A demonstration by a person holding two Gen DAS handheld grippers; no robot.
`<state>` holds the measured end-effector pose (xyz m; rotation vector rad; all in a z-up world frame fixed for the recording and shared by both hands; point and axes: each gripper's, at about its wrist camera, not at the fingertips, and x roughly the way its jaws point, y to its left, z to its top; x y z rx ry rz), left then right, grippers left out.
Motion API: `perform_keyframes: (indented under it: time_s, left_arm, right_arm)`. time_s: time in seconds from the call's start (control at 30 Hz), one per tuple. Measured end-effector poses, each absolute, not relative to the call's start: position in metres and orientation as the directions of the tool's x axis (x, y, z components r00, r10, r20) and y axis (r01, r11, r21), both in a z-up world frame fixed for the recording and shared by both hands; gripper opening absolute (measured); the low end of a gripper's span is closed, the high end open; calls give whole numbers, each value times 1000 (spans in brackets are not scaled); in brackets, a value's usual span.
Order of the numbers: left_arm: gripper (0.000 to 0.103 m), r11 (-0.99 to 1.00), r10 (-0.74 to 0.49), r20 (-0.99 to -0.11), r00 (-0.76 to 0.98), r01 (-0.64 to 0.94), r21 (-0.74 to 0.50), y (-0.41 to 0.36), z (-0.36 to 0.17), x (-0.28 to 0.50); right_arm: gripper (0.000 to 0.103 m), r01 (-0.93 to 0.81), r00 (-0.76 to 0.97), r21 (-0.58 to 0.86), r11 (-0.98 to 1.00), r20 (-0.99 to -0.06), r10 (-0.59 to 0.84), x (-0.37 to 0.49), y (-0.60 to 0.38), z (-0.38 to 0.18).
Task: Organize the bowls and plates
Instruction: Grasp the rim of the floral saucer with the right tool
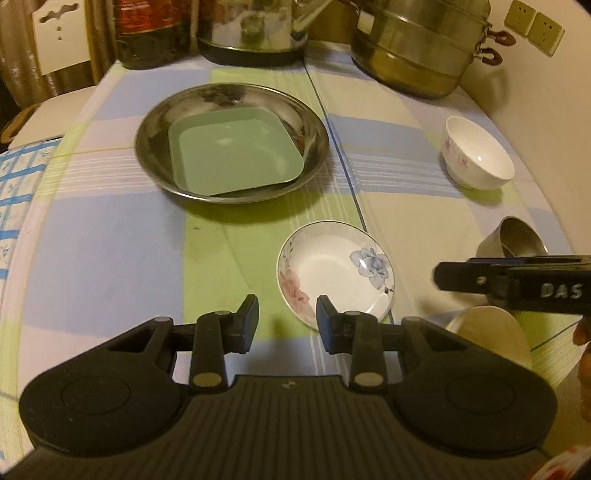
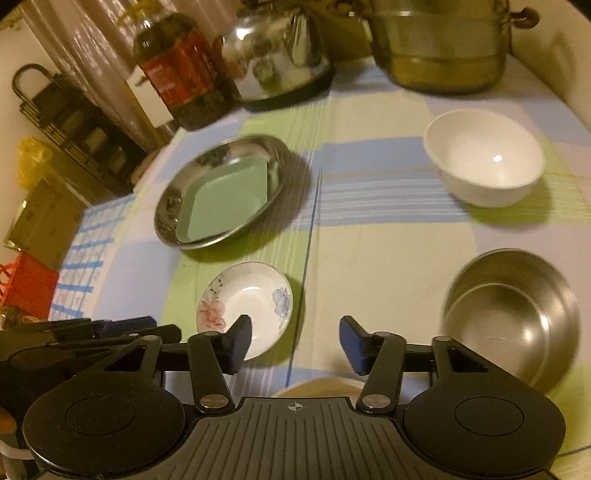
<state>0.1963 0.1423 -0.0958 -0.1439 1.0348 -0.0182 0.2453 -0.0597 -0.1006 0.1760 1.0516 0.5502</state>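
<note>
A round steel plate (image 1: 155,147) (image 2: 173,206) holds a green square plate (image 1: 236,151) (image 2: 221,203) at the table's middle. A small flowered saucer (image 1: 332,269) (image 2: 247,299) lies nearer. My left gripper (image 1: 287,321) is open and empty, its right finger at the saucer's near rim. My right gripper (image 2: 295,341) is open and empty, above the cloth between the saucer and a steel bowl (image 2: 513,317) (image 1: 517,236). A white bowl (image 1: 476,155) (image 2: 484,162) stands at the far right. A cream dish (image 1: 491,336) (image 2: 321,386) lies under the right gripper.
A checked cloth (image 1: 110,251) (image 2: 388,240) covers the table. A steel steamer pot (image 1: 417,48) (image 2: 439,44), a kettle (image 1: 255,29) (image 2: 280,55) and a dark jar (image 1: 155,33) (image 2: 184,70) stand along the back. The table's left edge drops to boxes (image 2: 37,221).
</note>
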Motion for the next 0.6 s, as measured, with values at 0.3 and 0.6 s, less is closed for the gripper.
perform_keyframes:
  time_s: [0.3,0.6]
  left_arm:
    - [28,990,-120,-876,467,-13,-143,150,-120,227]
    - [21,987,-144,-888,438,3,-159,157,-132,240]
  right_arm:
    - [33,-302,317,387,871,-821,475,270,-31,-126]
    - [16,-262,269,373,890,-857,439,281,-19,-139]
